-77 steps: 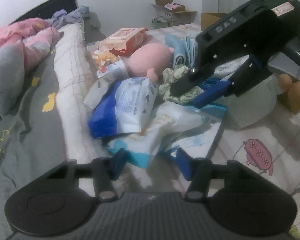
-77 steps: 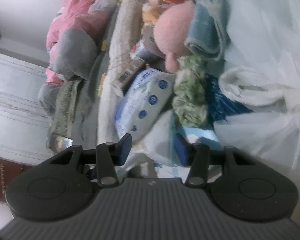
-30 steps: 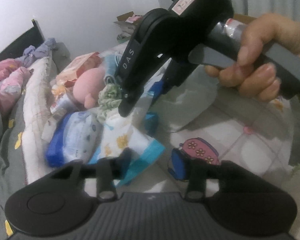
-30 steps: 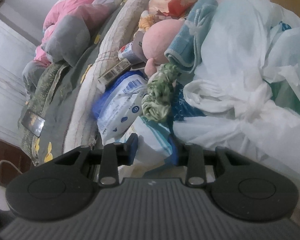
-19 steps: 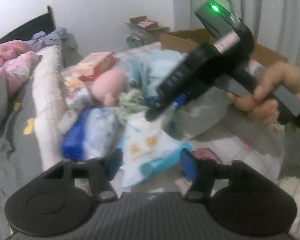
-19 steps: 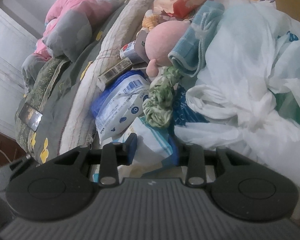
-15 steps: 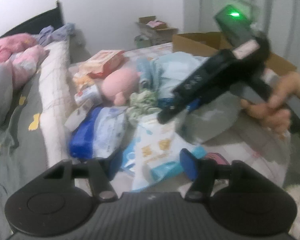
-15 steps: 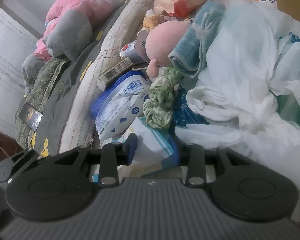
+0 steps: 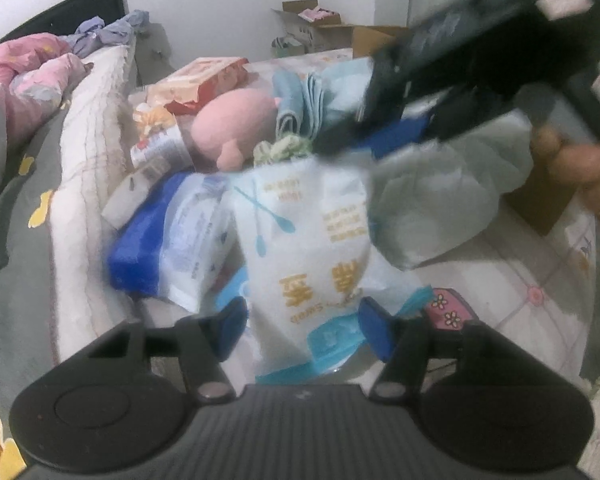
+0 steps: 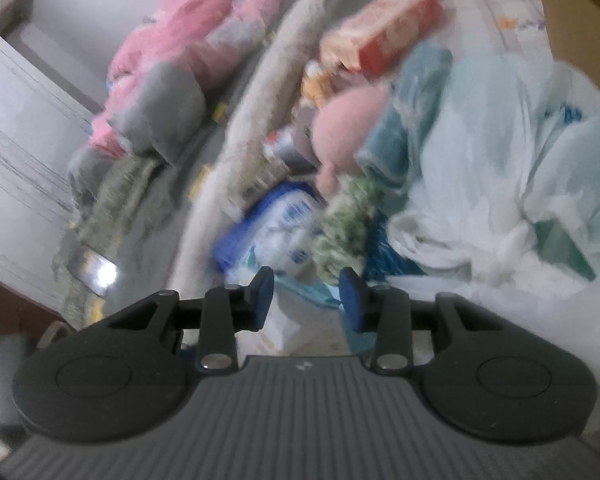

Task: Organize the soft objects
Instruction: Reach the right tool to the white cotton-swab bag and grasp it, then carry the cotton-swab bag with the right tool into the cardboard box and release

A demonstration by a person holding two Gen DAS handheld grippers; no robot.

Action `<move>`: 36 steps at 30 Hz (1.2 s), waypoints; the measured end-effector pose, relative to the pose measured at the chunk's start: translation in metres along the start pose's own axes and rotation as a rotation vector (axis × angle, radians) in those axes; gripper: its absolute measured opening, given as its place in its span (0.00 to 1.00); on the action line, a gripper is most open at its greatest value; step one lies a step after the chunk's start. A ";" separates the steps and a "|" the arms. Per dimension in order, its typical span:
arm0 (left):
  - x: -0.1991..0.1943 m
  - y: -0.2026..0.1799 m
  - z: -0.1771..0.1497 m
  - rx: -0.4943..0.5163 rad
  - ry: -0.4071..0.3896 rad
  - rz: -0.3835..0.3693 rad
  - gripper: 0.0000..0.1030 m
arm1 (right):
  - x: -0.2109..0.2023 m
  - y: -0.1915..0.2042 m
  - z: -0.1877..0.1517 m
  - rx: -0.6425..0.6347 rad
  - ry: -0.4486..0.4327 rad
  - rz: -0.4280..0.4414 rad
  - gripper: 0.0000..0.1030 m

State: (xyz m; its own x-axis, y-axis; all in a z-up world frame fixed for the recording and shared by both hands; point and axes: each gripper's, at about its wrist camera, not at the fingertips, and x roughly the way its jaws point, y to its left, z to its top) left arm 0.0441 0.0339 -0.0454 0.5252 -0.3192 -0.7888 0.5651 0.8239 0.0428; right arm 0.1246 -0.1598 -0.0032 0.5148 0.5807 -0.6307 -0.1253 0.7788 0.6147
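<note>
I judge this as the lift-out step of sorting the pile. My right gripper [image 10: 306, 296] pinches the top of the white pack [image 9: 312, 240], which hangs clear of the heap in the left view. The pack's lower end dangles between the pads of my left gripper [image 9: 304, 324]. Those jaws are spread and I cannot see them pressing on it.

Next, as I judge it, I either close the left pads on the bottom edge to steady the pack, or carry it off with the right alone to wherever it belongs. The film is slack and slippery, so the grip on the top wants to be firm, and the swing should be slow.

Around it, on the bed:
- a blue pack [image 9: 172, 240] lies just beside it
- a pink plush [image 9: 236, 128] is behind, with a green cloth [image 9: 284, 150] touching it
- a folded towel [image 9: 296, 104] is further back
- a pale bag [image 9: 440, 200] bulges beside the pack and could snag it on the way out
- a box [image 9: 374, 38] stands beyond

Both views are blurred
</note>
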 end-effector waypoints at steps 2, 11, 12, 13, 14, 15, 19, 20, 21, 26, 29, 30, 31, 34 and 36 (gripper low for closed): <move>0.002 0.001 -0.001 -0.010 0.006 -0.008 0.61 | -0.010 0.007 0.000 -0.006 -0.016 0.025 0.34; 0.008 0.000 -0.003 -0.025 0.018 -0.013 0.57 | -0.012 0.019 -0.016 0.049 0.059 0.172 0.33; 0.008 0.000 -0.003 -0.024 0.018 -0.014 0.57 | -0.008 0.018 -0.018 0.057 0.071 0.174 0.33; 0.008 0.000 -0.003 -0.024 0.017 -0.013 0.57 | -0.002 0.017 -0.020 0.065 0.087 0.167 0.32; 0.009 0.000 -0.003 -0.023 0.017 -0.012 0.57 | 0.005 0.015 -0.023 0.069 0.103 0.159 0.32; 0.009 0.000 -0.003 -0.022 0.016 -0.012 0.57 | 0.014 0.011 -0.026 0.073 0.116 0.144 0.32; 0.011 -0.002 -0.002 -0.016 0.013 -0.011 0.59 | 0.042 -0.010 -0.035 0.113 0.134 0.096 0.15; 0.011 -0.002 -0.001 -0.013 0.011 -0.008 0.59 | 0.043 -0.014 -0.034 0.132 0.135 0.108 0.15; 0.010 -0.002 -0.001 -0.010 0.010 -0.006 0.59 | 0.043 -0.016 -0.034 0.145 0.136 0.115 0.15; 0.011 -0.002 -0.001 -0.010 0.022 -0.005 0.59 | 0.022 -0.016 -0.031 0.161 0.116 0.128 0.20; 0.012 -0.002 -0.001 -0.009 0.024 -0.004 0.59 | 0.008 -0.019 -0.031 0.166 0.101 0.126 0.20; 0.011 -0.002 -0.001 -0.011 0.026 -0.007 0.59 | 0.006 -0.020 -0.032 0.170 0.100 0.118 0.20; 0.010 -0.002 0.000 -0.011 0.029 -0.010 0.59 | 0.004 -0.022 -0.035 0.177 0.102 0.112 0.20; 0.005 0.001 0.002 -0.015 0.032 -0.023 0.59 | 0.004 -0.027 -0.040 0.210 0.110 0.109 0.27; 0.000 0.006 0.004 -0.028 0.028 -0.031 0.61 | 0.003 -0.030 -0.042 0.216 0.098 0.103 0.34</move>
State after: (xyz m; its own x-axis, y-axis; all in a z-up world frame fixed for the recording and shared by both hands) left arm 0.0497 0.0367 -0.0428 0.4893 -0.3321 -0.8064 0.5629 0.8265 0.0011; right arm 0.0942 -0.1720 -0.0434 0.4227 0.6829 -0.5957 0.0163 0.6515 0.7585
